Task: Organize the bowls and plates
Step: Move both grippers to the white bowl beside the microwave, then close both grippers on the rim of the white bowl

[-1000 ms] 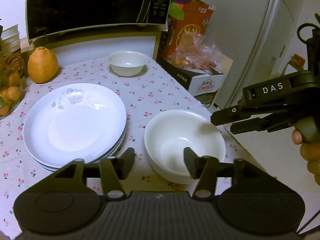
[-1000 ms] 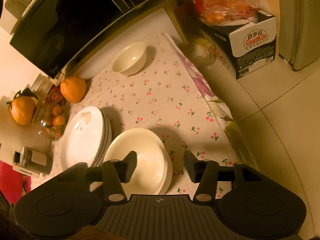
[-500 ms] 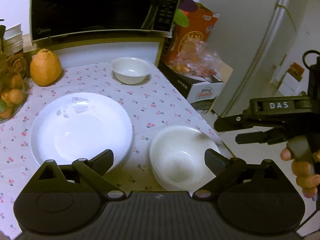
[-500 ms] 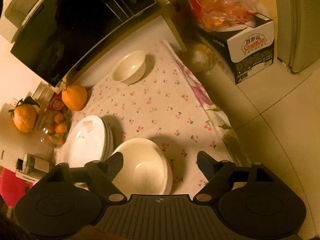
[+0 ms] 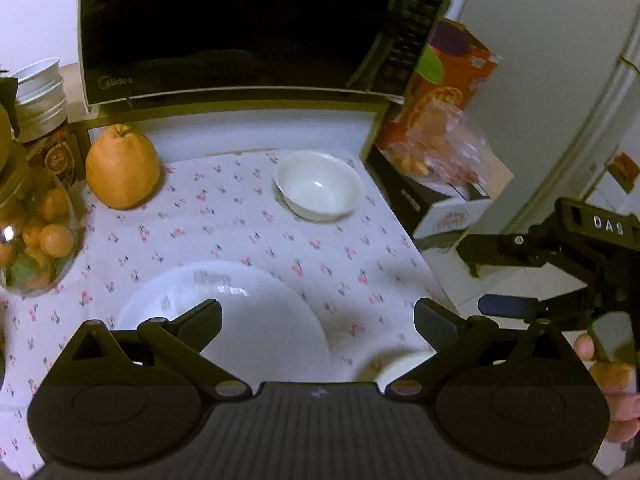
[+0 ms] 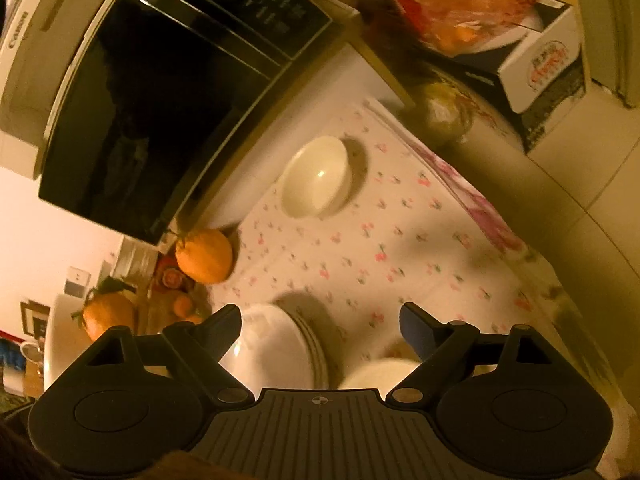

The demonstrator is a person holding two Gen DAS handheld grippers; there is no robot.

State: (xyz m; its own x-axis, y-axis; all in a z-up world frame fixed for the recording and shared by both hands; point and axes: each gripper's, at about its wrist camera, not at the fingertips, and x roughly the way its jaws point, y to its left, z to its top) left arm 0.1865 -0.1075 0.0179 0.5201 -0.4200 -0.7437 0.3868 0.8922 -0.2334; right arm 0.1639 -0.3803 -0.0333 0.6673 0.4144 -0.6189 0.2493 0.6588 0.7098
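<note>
Here, nothing is being held by the left gripper (image 5: 318, 314): its jaws are still spreading and are standing about as wide as they go, with only the stacked plates (image 5: 256, 320) and the tablecloth showing between the fingertips. The right gripper (image 6: 320, 322) is likewise being opened, its jaws wide apart and empty. The plates are plain, glossy white dinner plates, piled one on another near the front edge of the cherry-print tablecloth (image 5: 320, 248); in the right wrist view several rims are being shown stepped at the side of the pile (image 6: 288, 348), and a pale label or sticker is being seen near the far rim of the top plate in the left wrist view. Just beside the stack, to its right, the rim of a large white bowl (image 5: 400, 364) is being glimpsed, mostly hidden by the gripper body. A small white bowl (image 5: 320, 186) is sitting upright and empty at the far side of the cloth, well apart from the stack, close below the black microwave (image 5: 248, 28). A large orange citrus fruit (image 5: 122, 166) is resting at the far left of the cloth. The right gripper (image 5: 508, 276) is being held by a hand (image 5: 608, 372) beyond the table's right edge.
</note>
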